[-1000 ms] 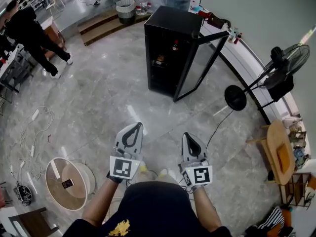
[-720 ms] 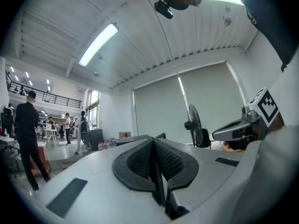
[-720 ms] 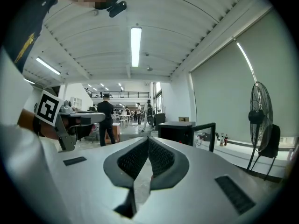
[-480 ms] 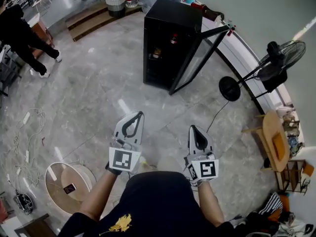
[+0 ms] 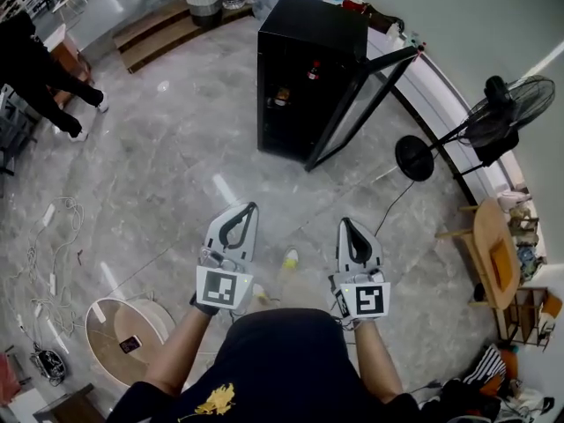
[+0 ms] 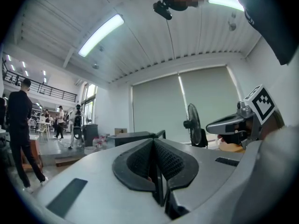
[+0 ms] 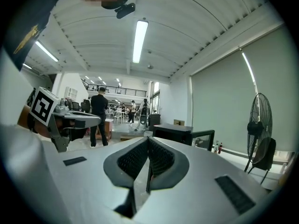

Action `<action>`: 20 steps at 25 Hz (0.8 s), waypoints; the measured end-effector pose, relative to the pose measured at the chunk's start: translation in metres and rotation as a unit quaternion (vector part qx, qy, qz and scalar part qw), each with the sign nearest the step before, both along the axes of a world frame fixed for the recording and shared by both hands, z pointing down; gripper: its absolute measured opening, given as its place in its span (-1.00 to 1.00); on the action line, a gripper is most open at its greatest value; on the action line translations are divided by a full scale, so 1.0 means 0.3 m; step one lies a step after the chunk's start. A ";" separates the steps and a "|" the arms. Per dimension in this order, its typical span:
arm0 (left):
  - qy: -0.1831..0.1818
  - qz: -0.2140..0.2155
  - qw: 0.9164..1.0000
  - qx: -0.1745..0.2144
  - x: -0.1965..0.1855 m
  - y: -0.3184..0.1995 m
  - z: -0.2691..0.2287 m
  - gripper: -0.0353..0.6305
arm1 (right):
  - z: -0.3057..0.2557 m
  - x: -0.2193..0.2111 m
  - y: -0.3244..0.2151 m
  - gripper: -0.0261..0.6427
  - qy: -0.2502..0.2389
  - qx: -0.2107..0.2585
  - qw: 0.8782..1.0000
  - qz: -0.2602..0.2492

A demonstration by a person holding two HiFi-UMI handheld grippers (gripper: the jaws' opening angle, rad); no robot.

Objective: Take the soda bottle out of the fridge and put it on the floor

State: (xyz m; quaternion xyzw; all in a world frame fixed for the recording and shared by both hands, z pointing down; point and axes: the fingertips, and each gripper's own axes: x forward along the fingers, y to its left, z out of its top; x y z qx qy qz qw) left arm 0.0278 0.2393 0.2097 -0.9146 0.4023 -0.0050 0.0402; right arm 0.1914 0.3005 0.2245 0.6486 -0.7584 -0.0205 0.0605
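Head view looks down on the left gripper (image 5: 250, 208) and the right gripper (image 5: 345, 224), held side by side over the grey floor (image 5: 176, 166) near the person. Both have their jaws clenched together with nothing between them. Well apart, at the far side, the black fridge (image 5: 308, 33) has its door (image 5: 366, 104) open to the right. The soda bottle (image 5: 314, 69) stands on an upper shelf inside.

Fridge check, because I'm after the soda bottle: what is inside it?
With the door open, the fridge shows a bottle with red on it on an upper shelf and something small lower. The rest is dark.
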 end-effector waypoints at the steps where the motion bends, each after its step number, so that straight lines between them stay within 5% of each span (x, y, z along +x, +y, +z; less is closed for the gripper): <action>1: -0.003 -0.005 1.000 -0.001 -0.002 -0.027 0.002 -0.84 | 0.006 0.004 -0.035 -0.93 -0.002 0.000 1.000 -0.004; 10: -0.040 -0.024 0.999 0.015 0.154 -0.271 -0.005 -0.84 | 0.013 0.114 -0.353 -0.80 -0.032 0.023 0.998 -0.046; 20: -0.091 -0.061 0.994 -0.020 0.238 -0.442 0.027 -0.84 | 0.086 0.245 -0.566 -0.65 -0.093 0.011 0.994 -0.064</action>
